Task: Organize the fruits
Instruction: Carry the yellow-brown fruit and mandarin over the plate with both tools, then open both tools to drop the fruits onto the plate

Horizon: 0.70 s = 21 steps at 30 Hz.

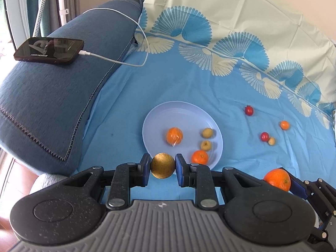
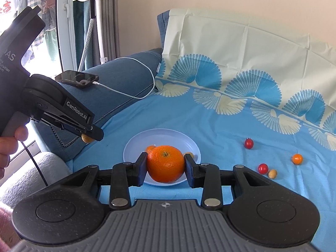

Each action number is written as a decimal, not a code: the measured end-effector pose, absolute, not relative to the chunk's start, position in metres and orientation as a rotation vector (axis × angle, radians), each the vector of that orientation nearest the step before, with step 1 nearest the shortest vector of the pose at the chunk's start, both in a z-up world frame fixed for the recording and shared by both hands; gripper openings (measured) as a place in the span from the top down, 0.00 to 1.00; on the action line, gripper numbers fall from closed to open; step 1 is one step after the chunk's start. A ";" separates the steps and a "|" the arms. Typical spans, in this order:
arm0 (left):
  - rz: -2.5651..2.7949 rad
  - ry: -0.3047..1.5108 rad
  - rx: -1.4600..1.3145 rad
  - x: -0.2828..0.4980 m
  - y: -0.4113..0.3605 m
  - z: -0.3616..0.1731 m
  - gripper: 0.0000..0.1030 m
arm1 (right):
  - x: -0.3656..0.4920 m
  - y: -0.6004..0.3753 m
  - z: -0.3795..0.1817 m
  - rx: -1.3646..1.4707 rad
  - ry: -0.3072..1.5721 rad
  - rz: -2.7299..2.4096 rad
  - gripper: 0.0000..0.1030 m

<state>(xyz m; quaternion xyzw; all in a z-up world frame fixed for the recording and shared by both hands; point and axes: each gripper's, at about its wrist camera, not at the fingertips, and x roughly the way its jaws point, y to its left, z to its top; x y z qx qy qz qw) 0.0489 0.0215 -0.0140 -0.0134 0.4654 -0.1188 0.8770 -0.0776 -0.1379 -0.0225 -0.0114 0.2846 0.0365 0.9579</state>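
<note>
At twelve o'clock lies the pale blue round plate [image 1: 184,109]; my left tongs [image 1: 163,166] clamp a golden-brown round fruit [image 1: 163,165], right tongs [image 2: 166,163] a large orange [image 2: 165,163]. I'd lower both gently before releasing.

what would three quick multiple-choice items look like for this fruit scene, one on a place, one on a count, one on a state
1. Where does the phone lie?
A. on the plate
B. on the blue sofa arm
C. on the patterned sheet

2. How many fruits lie on the plate in the left wrist view?
A. two
B. four
C. six

3. What is the right gripper doing?
A. standing open over nothing
B. shut on a red fruit
C. shut on a large orange

Answers:
1 B: it rests on the sofa arm with a white cable plugged in.
2 B: two oranges and two small yellowish fruits sit on it.
3 C: both pads press the sides of the large orange, while the left gripper holds a golden round fruit.
</note>
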 end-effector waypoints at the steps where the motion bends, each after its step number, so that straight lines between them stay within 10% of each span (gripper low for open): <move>1: -0.245 0.971 -0.026 0.053 0.019 -0.015 0.73 | -0.073 -0.139 -0.024 -0.020 0.580 0.074 0.63; 21: -0.227 1.059 0.031 0.150 -0.033 -0.081 0.73 | 0.028 -0.160 -0.089 -0.001 0.694 0.043 0.63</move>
